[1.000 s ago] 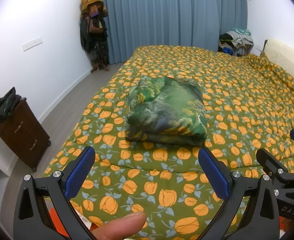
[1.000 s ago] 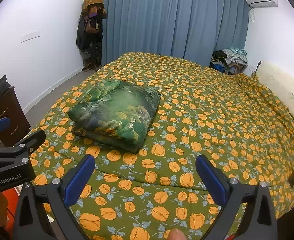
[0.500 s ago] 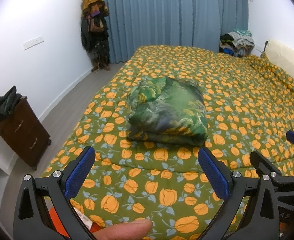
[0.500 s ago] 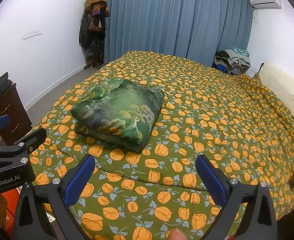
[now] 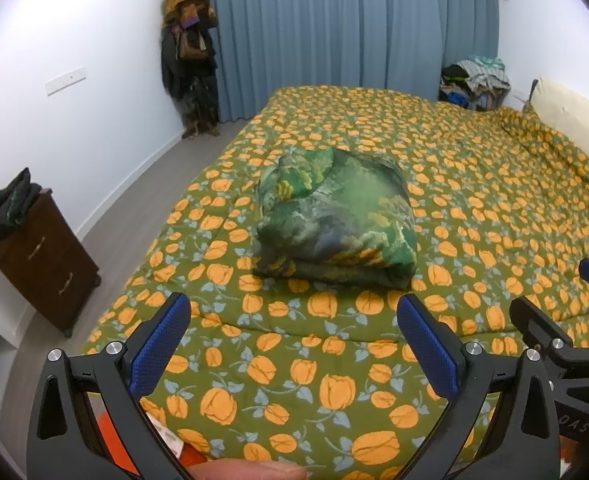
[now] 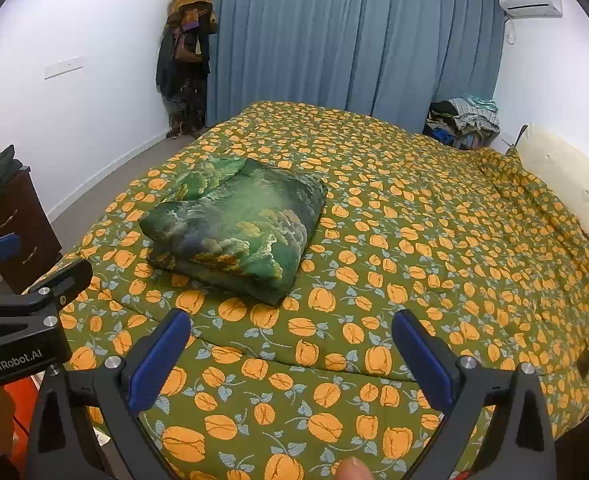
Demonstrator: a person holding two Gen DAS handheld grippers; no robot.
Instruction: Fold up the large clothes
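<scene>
**Inspector:** Start at the tools. The left gripper has its blue pads spread wide with nothing between them. The right gripper is the same: jaws apart, empty. Both hang over the near edge of the bed, clear of the cover.

**Assistant:** And the task item?

**Inspector:** The folded green garment lies on the bed, forward of both grippers and apart from them. In the left wrist view it sits almost dead ahead. In the right wrist view the same bundle lies ahead and to the left. I judge the left gripper the more squarely aligned, though neither is plainly nearer.

**Assistant:** Its axis?

**Inspector:** The thick folded edge faces the grippers and runs roughly across the left view. The bundle looks already compact, so the folding appears largely complete.

**Assistant:** What does one view add?

**Inspector:** The right view shows the far-right corner and the stacked layers along the near side at an angle. It also catches the left gripper's body at its left margin. The left view shows the loose upper-left corner standing up and the dresser beside the bed.
</scene>
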